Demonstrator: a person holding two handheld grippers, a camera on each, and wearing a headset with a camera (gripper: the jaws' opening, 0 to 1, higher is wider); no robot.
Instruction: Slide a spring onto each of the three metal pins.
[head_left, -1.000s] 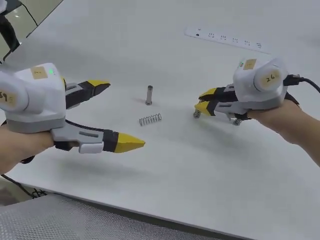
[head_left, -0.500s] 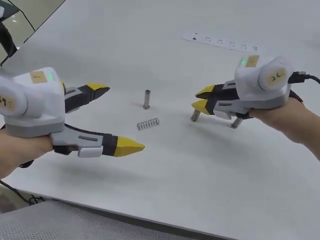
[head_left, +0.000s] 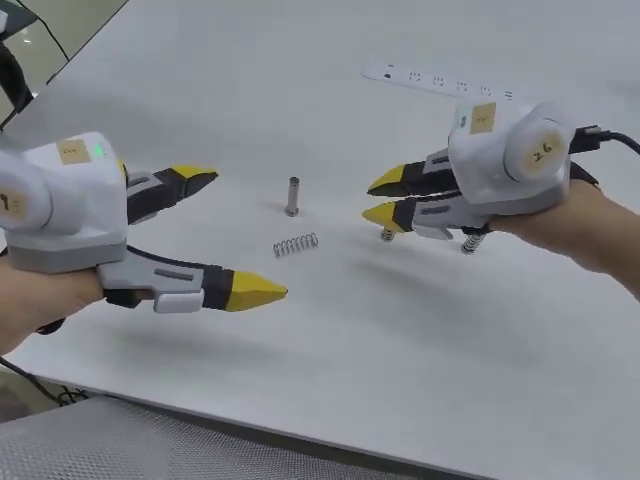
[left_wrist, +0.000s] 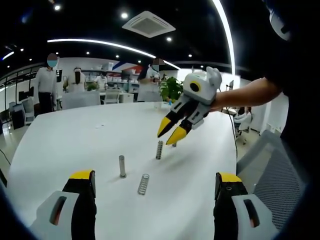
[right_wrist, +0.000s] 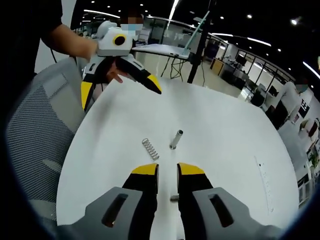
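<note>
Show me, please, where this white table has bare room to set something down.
Free: the near strip of white table before both grippers, and the stretch between the bare upright steel pin and the white power strip. Crowded: the middle, where the loose wire spring and two spring-covered pins sit between the left gripper and right gripper.

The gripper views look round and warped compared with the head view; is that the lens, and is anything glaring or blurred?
Left gripper view: a fisheye lens curves the table edge and ceiling light strip; the bare pin and loose spring look sharp. Right gripper view: same curving, no glare on the table. Head view: lines straight, light even, shadows faint.
</note>
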